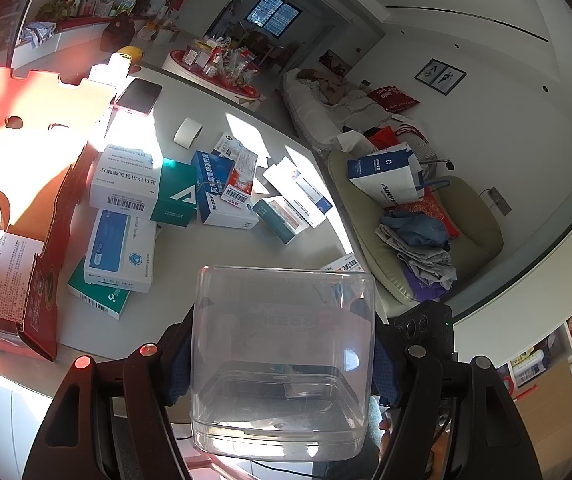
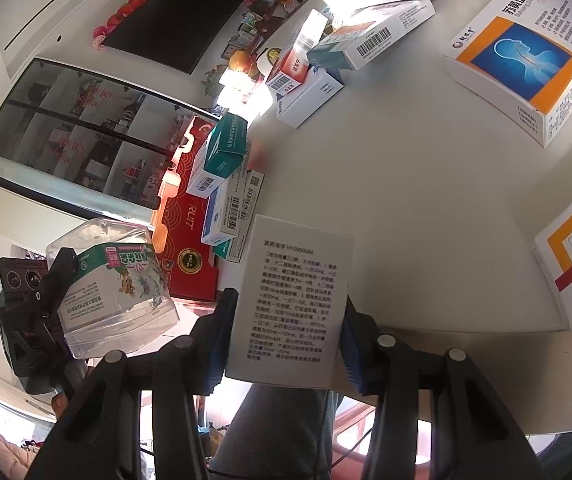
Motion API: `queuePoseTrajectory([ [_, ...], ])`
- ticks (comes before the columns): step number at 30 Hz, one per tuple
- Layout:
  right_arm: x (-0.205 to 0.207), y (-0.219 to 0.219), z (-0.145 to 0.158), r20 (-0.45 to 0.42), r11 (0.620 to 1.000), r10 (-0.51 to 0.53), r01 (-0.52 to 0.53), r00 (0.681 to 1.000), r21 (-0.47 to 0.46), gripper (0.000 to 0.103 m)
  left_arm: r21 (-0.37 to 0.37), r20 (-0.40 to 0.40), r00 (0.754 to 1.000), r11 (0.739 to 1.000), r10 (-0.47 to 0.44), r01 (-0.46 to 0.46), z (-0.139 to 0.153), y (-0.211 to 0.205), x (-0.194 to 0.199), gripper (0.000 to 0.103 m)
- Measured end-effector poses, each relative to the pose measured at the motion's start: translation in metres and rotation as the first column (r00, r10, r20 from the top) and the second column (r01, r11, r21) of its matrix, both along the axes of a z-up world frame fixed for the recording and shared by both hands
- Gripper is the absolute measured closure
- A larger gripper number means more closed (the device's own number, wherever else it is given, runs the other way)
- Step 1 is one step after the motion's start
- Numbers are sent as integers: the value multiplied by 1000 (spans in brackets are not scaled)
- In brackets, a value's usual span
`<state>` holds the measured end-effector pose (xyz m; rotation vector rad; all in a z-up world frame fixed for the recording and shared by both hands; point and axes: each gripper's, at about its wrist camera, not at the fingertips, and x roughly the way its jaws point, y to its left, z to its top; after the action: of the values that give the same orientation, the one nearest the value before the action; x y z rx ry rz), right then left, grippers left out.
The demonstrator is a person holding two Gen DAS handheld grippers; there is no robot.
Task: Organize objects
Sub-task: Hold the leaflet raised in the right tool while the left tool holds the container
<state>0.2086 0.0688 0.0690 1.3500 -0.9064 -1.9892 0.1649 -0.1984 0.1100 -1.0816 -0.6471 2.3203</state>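
My left gripper (image 1: 282, 372) is shut on a clear plastic container (image 1: 282, 344), with its blue pads (image 1: 180, 364) pressed on both side walls. In the right wrist view the same container (image 2: 126, 320) hangs at the left, off the table edge, with a green and white box (image 2: 118, 280) inside it. My right gripper (image 2: 286, 340) is shut on a white medicine box (image 2: 291, 296) with printed text facing the camera, held above the near edge of the white table (image 2: 405, 200).
Several medicine boxes (image 1: 126, 188) lie scattered on the table, with a tape roll (image 1: 188, 132) and a phone (image 1: 138, 96) behind them. An open red carton (image 1: 26, 200) stands at the left edge. An orange-and-blue box (image 2: 521, 60) lies at the right. A chair with clothes (image 1: 417, 240) stands beside the table.
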Motion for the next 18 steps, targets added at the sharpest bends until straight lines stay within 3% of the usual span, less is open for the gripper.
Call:
queuePoseTrajectory([
  [18,-1,-1,0,5,1000,3,-3,1000,-6,57,2,0,1000,1000,-1,1,0,0,0,28],
])
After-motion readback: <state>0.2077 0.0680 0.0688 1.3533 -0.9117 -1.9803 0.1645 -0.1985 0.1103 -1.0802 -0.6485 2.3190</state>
